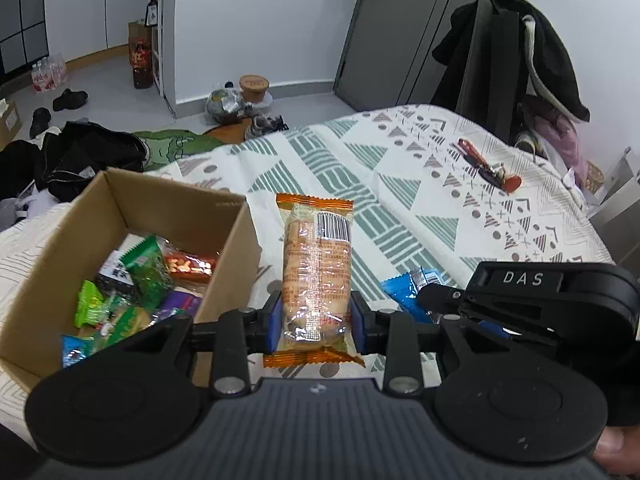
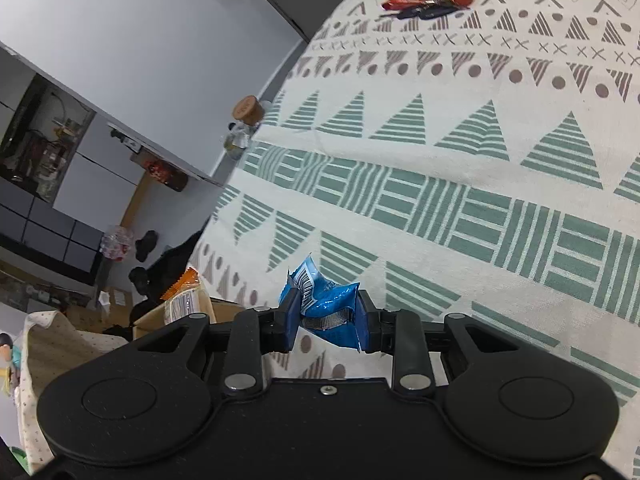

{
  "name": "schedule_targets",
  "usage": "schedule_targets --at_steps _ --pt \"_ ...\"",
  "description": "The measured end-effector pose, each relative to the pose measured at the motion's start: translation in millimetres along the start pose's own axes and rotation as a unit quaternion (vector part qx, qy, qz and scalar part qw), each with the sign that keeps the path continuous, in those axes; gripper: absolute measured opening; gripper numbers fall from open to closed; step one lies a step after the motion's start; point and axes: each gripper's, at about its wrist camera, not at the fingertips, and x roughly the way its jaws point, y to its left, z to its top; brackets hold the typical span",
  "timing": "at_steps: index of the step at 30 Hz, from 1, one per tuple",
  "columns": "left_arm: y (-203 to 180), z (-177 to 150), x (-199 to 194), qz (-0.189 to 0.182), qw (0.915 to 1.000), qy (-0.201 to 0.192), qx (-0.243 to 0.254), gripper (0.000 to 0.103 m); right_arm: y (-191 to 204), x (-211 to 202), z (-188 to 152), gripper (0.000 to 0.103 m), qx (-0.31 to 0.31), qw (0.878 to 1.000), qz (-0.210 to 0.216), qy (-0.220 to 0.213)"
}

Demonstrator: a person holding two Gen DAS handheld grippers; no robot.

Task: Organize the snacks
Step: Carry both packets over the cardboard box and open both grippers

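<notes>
My left gripper (image 1: 316,320) is shut on a long orange-edged biscuit packet (image 1: 316,264), held just right of an open cardboard box (image 1: 224,240) with several green, blue and orange snack packets inside. My right gripper (image 2: 326,320) is shut on a crumpled blue snack packet (image 2: 328,300), above the patterned bedspread (image 2: 440,160). In the left wrist view the right gripper (image 1: 440,300) and its blue packet (image 1: 404,292) sit to the right of the biscuit packet. The orange packet (image 2: 186,292) and the box (image 2: 224,308) show at the left of the right wrist view.
A bunch of keys with a red tag (image 1: 488,168) lies far out on the bed (image 1: 400,168). Dark clothes (image 1: 80,152), shoes and bags litter the floor beyond the box. A coat hangs on a rack (image 1: 520,40) at the back right.
</notes>
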Motion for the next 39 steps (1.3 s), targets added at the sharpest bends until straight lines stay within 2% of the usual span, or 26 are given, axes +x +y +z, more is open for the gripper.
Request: schedule_targets --at_steps 17,39 --pt "42 10 -62 0.034 0.9974 -0.053 -0.033 0.033 39 -35 -22 0.028 -0.064 0.996 0.054 -0.037" --pt "119 15 -109 0.041 0.9922 -0.078 -0.088 0.033 91 -49 -74 0.028 -0.122 0.989 0.073 -0.05"
